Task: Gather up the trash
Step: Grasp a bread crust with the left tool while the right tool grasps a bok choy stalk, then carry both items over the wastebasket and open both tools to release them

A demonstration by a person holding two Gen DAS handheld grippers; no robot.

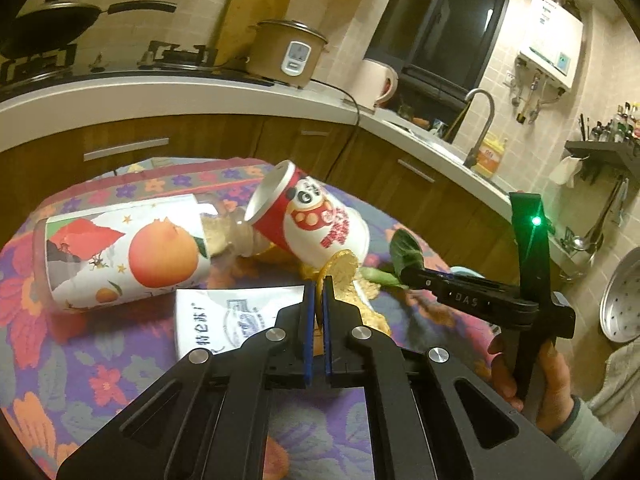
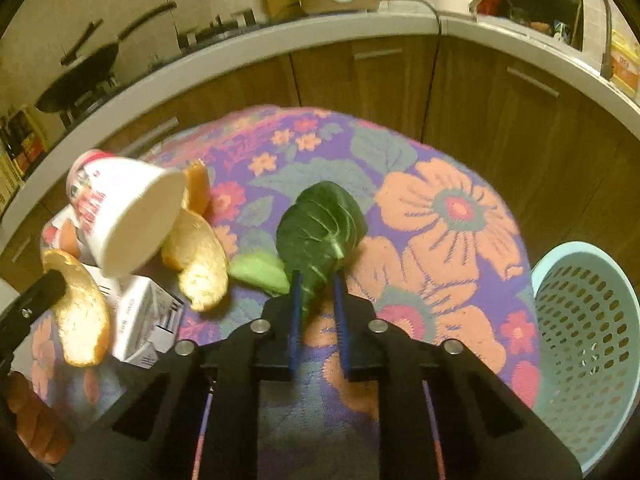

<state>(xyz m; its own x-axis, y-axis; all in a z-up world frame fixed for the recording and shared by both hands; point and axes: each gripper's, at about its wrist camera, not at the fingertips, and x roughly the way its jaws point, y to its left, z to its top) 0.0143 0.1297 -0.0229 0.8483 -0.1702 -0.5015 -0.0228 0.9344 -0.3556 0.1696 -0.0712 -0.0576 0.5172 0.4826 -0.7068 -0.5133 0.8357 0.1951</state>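
Left gripper (image 1: 319, 284), black with blue finger pads, closed edge-on upon a curled strip of orange peel (image 1: 340, 270), pale pith facing the camera; same strip seen from the right wrist view (image 2: 82, 312) held raised at the tip of the dark claw, above a small white printed carton (image 2: 140, 320). Right gripper (image 2: 317, 284) clamped on the lower part of a dark green vegetable leaf (image 2: 320, 228), pale stalk end (image 2: 260, 272) jutting left just beside the left pad; from the left wrist view, leaf (image 1: 404, 254) pinched at the end of the right gripper (image 1: 408, 276), lifted over the cloth. Round table covered in a purple floral cloth (image 2: 440, 208). Tipped red-and-white paper noodle cup (image 1: 316, 216), open mouth toward the rear, leaning against the neck of a clear plastic bottle with an orange-fruit label (image 1: 128, 252) lying on its side. A second, larger piece of orange peel (image 2: 200, 260) resting on the cloth just beside the cup's base, touching it in the right wrist view. Flat white printed packet (image 1: 232, 316) lying in front of the bottle. Pale blue perforated plastic basket (image 2: 588, 344) standing off the table's right edge, near the right gripper. Behind: curved white countertop over wooden cabinets (image 1: 200, 96), beige rice cooker (image 1: 286, 54), black wok on the hob (image 1: 52, 20), steel tap (image 1: 482, 120).
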